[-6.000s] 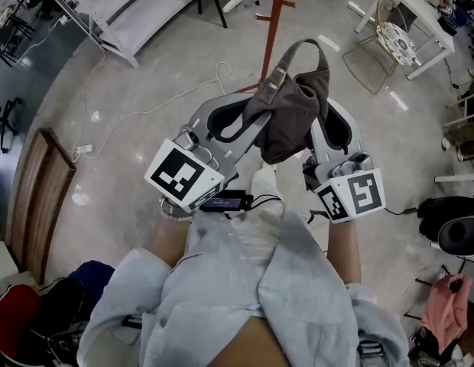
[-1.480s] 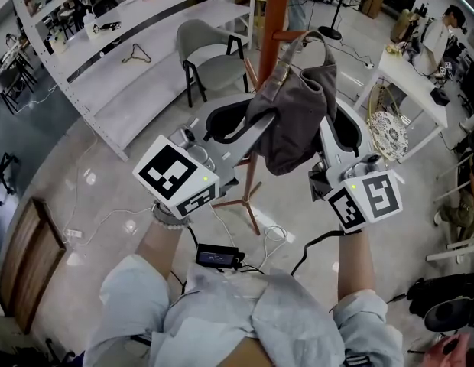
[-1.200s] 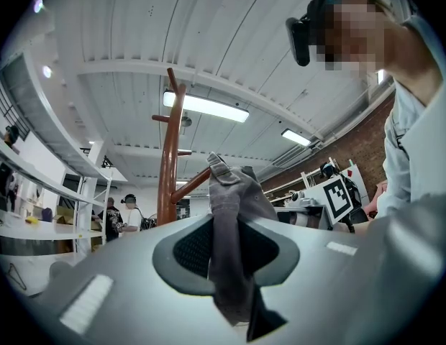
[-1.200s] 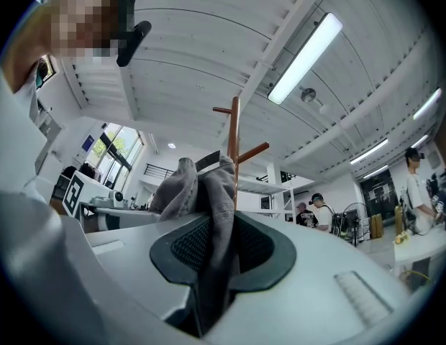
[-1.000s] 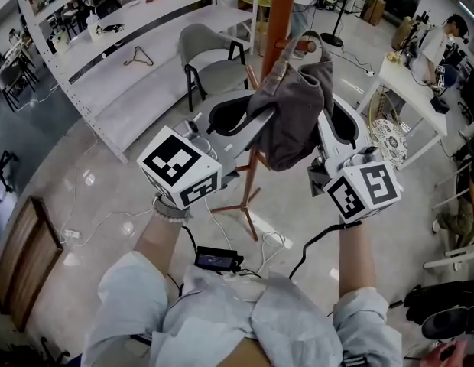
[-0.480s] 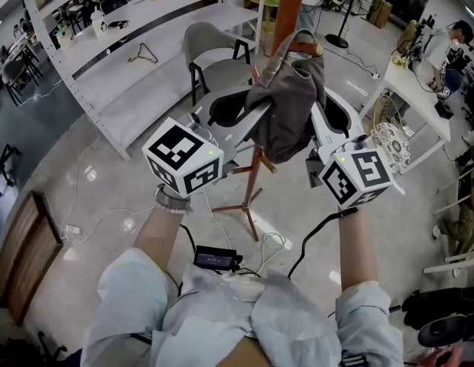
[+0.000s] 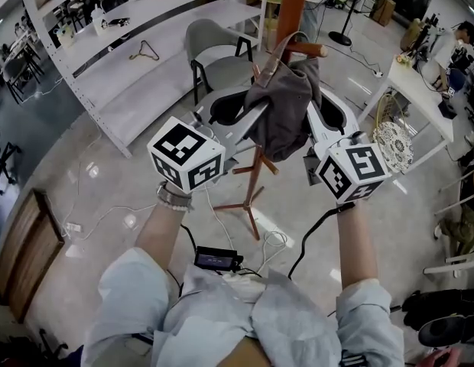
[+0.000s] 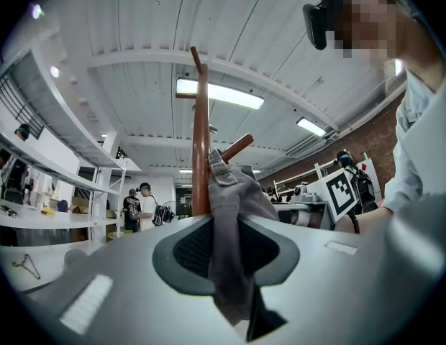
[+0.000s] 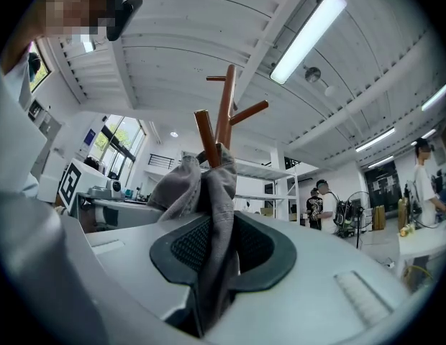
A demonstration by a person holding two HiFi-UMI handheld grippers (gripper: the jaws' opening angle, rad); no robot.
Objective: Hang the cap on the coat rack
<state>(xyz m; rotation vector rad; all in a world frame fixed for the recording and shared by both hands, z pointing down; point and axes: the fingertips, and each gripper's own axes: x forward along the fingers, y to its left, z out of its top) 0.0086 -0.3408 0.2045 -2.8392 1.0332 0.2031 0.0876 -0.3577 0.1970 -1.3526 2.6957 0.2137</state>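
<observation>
Left gripper [image 7: 238, 119] and right gripper [image 7: 327, 121] each clamp one side of the cap [image 7: 284, 113]. This spreads its strap against the coat rack [image 7: 286, 6] peg [image 7: 306, 50], apparently for hooking.

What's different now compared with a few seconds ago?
The cap was carried across to the coat rack; its strap loop now sits at a peg. Unchanged: the left gripper and right gripper both stay clamped on the cap.
</observation>
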